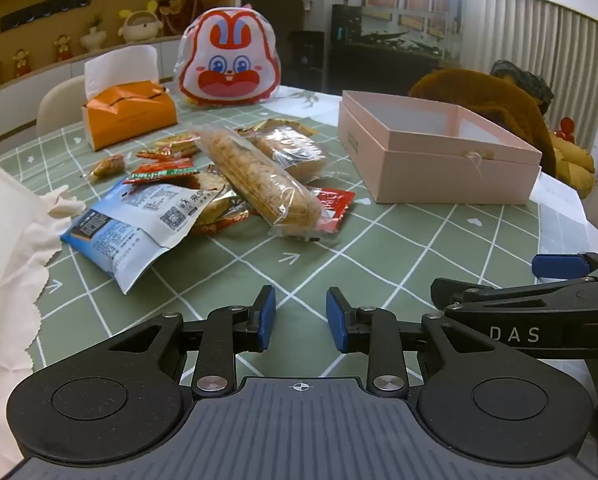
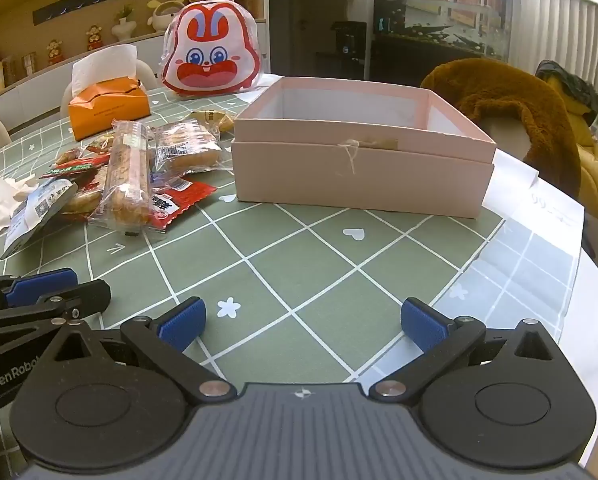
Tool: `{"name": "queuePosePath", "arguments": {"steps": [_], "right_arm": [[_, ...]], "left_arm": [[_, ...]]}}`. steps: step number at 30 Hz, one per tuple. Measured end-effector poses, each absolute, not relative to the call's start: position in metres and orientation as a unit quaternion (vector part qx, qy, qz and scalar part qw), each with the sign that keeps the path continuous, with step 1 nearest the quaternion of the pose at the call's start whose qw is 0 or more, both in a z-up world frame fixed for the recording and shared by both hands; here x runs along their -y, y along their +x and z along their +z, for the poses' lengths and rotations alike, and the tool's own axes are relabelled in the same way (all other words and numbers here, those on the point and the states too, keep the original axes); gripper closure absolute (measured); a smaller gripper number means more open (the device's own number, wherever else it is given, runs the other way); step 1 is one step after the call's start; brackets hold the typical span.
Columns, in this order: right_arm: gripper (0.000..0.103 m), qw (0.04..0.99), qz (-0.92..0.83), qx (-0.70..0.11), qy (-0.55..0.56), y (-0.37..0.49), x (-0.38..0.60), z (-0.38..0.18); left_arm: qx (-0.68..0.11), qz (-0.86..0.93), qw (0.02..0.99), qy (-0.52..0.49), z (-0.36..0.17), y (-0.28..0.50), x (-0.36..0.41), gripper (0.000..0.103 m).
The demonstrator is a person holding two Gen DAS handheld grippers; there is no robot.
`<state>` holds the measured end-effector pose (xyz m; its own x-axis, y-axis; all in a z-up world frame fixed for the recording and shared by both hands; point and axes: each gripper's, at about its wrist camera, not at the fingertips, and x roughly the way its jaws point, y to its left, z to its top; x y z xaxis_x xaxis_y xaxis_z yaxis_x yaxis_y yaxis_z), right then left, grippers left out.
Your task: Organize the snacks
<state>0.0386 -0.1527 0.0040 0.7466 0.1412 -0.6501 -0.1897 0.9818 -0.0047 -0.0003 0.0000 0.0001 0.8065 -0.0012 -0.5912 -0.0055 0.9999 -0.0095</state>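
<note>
On my left, a loose heap of snack packets [image 1: 227,188] lies on the green checked tablecloth [image 1: 379,256]. My left gripper [image 1: 301,318] hovers short of it, jaws narrowly apart, holding nothing. The long clear-wrapped cake bar [image 1: 259,176] on top looks light, soft and crushable, its film slippery; I would pinch its middle gently. Further right sits the open pink box [image 2: 363,180]. My right gripper [image 2: 303,324] is spread wide, empty.
</note>
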Motion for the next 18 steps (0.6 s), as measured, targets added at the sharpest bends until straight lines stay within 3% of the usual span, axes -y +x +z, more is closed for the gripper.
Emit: {"name": "queuePosePath", "arguments": {"steps": [18], "right_arm": [[0.000, 0.934, 0.088, -0.346, -0.035, 0.0387, 0.1532, 0.0054]], "left_arm": [[-0.315, 0.001, 0.949, -0.007, 0.0001, -0.0001, -0.0001, 0.070]]}}
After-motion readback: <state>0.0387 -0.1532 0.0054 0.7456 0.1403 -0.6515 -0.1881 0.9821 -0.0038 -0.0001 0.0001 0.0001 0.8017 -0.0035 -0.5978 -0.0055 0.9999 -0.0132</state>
